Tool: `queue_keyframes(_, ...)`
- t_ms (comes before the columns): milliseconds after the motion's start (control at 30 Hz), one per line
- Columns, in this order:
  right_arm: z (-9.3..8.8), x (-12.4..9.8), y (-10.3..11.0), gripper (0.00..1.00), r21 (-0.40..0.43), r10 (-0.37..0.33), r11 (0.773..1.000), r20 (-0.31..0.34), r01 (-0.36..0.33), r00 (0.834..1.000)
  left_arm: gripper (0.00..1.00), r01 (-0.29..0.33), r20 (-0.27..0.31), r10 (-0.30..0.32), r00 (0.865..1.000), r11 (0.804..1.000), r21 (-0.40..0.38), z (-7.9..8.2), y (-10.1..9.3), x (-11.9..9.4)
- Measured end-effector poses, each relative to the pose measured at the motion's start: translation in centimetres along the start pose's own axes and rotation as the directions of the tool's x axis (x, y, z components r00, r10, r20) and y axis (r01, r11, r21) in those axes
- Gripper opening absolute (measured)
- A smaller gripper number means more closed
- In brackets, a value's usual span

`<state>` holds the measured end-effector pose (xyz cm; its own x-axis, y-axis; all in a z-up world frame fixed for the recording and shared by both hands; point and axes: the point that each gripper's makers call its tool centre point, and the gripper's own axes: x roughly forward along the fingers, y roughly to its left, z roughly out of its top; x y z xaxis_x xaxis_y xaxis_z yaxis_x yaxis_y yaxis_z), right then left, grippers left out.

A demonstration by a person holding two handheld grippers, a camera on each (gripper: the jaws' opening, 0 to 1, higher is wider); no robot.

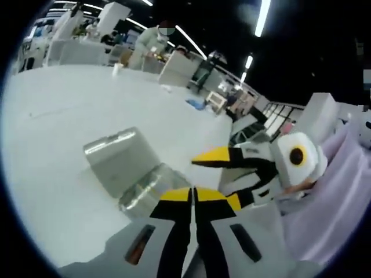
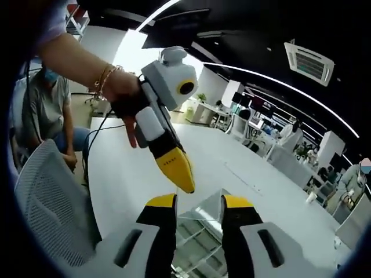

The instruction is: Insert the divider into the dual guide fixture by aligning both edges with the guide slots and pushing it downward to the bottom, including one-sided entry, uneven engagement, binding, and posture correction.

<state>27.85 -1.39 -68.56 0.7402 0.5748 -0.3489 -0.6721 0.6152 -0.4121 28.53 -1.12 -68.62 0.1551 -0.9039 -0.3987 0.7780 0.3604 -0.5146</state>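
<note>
The clear guide fixture (image 1: 123, 164) lies on the white table (image 1: 52, 127), just ahead and left of my left gripper (image 1: 193, 196), whose yellow-tipped jaws are pressed together. I cannot make out a separate divider among the clear panels. In the right gripper view the same fixture (image 2: 200, 223) shows between and below the spread jaws of my right gripper (image 2: 199, 201). A hand holds the left gripper (image 2: 178, 169) above it, tip pointing down at the fixture's near corner. The right gripper (image 1: 215, 155) enters the left gripper view from the right, close to the fixture.
A grey mesh chair back (image 2: 49, 197) stands at the table's near left edge. A seated person (image 2: 49, 110) is behind it. Desks, white partitions (image 1: 113, 17) and another person (image 1: 153, 43) are beyond the table's far side.
</note>
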Motion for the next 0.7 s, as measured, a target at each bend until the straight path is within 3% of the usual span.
queue_keyframes(267, -0.2, -0.3, 0.5, 0.22, -0.002, 0.056, 0.998, -0.005, -0.056, 0.998, 0.00, -0.041, 0.019, 0.041, 0.999, 0.999, 0.021, 0.3, 0.9, -0.4)
queue_keyframes(400, -0.5, -0.7, -0.5, 0.20, 0.033, 0.080, 0.996, -0.014, -0.079, 0.997, 0.00, -0.052, 0.011, 0.052, 0.999, 0.998, 0.034, 0.1, 1.1, -0.6)
queue_keyframes(433, -0.4, -0.9, -0.4, 0.19, 0.036, 0.121, 0.992, -0.012, -0.121, 0.993, 0.00, -0.054, 0.009, 0.054, 0.998, 0.998, 0.038, 0.0, 1.0, -0.6)
queue_keyframes(500, -0.4, -1.3, -1.1, 0.19, 0.032, 0.127, 0.991, -0.007, -0.127, 0.992, 0.00, -0.065, -0.007, 0.066, 0.998, 0.996, 0.067, -0.3, 1.0, -0.6)
queue_keyframes(567, -0.6, -1.5, -0.9, 0.18, 0.070, 0.190, 0.980, -0.015, -0.188, 0.982, 0.00, -0.064, -0.031, 0.067, 0.997, 0.994, 0.093, -0.7, 0.9, -0.6)
queue_keyframes(600, -0.6, -1.6, -1.6, 0.18, 0.046, 0.181, 0.983, -0.018, -0.180, 0.983, 0.00, -0.064, -0.057, 0.071, 0.996, 0.991, 0.120, -1.0, 0.9, -0.5)
queue_keyframes(700, -0.8, -1.9, -2.3, 0.14, 0.032, 0.242, 0.970, -0.045, -0.240, 0.969, 0.00, -0.060, -0.096, 0.079, 0.992, 0.980, 0.187, -1.3, 0.4, -0.3)
